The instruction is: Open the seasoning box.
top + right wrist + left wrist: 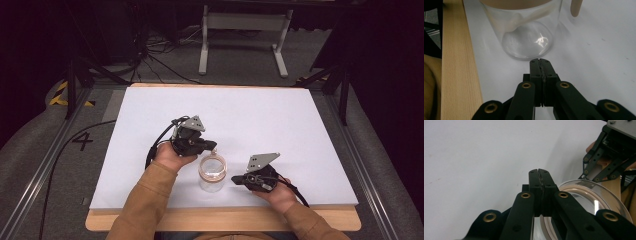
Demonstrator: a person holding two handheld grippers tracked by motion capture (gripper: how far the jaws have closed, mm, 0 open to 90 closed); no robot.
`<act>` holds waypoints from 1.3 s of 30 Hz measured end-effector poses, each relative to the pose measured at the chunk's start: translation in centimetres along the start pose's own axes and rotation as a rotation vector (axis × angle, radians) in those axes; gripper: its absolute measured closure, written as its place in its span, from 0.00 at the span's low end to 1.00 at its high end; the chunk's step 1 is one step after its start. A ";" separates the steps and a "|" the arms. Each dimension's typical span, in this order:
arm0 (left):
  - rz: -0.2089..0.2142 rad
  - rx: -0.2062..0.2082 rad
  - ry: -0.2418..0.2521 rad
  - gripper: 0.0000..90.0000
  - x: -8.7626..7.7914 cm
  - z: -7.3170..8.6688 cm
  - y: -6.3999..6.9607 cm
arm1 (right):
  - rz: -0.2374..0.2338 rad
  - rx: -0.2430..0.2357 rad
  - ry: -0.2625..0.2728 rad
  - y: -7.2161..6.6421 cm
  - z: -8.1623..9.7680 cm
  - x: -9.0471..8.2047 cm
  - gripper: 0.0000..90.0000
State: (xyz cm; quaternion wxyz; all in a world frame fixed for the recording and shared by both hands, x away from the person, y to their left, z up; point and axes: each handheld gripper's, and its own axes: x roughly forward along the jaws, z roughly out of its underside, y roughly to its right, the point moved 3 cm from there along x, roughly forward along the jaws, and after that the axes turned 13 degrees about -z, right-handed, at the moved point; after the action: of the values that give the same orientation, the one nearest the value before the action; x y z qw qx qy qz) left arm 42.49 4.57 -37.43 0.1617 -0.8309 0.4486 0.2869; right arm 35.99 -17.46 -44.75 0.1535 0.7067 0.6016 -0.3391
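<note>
Glass jar (212, 174) stands upright on the white tabletop (260, 115), close to the near edge of that sheet, and serves as the landmark for everything else. Its mouth is open and carries a pale tan band around the rim; the wall is clear, so the round base shows through it in the right gripper view (526, 42). In the left gripper view its wide rim (596, 195) curves just past the jaws.

To the left of the jar and a little farther from the person, the left gripper (212, 146) is held in the left hand (172, 155), tips pointing toward the jar's rim and reaching just beside or against it; whether they touch it I cannot tell. Its jaws are clenched together with nothing between them, the two black pads meeting along a thin seam (540, 180).

To the right of the jar, low and near the tabletop, the right gripper (235, 180) rests in the right hand (277, 192), tips aimed at the jar's lower wall and stopping just short of it. Its jaws are likewise pressed tight on nothing (540, 65), a narrow strip of white surface lying between them and the jar's base.

A light wooden board (225, 220) runs under the white sheet on the person's side of the jar, its edge (456, 62) beside the jar
</note>
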 end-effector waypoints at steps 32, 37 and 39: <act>0.023 -0.029 0.000 1.00 0.1 0.1 -0.3 | -0.226 0.043 0.255 -3.0 -3.4 -0.2 1.00; 0.025 -0.023 -0.005 1.00 0.1 0.1 -0.3 | -0.233 0.053 0.273 -2.9 -3.4 -0.4 1.00; 0.026 -0.024 -0.003 1.00 0.1 0.1 -0.3 | -0.228 0.054 0.270 -2.8 -3.4 -0.3 1.00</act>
State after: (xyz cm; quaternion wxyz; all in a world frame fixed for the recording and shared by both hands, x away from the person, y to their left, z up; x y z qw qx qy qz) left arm 42.78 4.76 -37.58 0.1487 -0.8264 0.4558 0.2954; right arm 34.27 -14.94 -41.52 0.0128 0.6769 0.6838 -0.2723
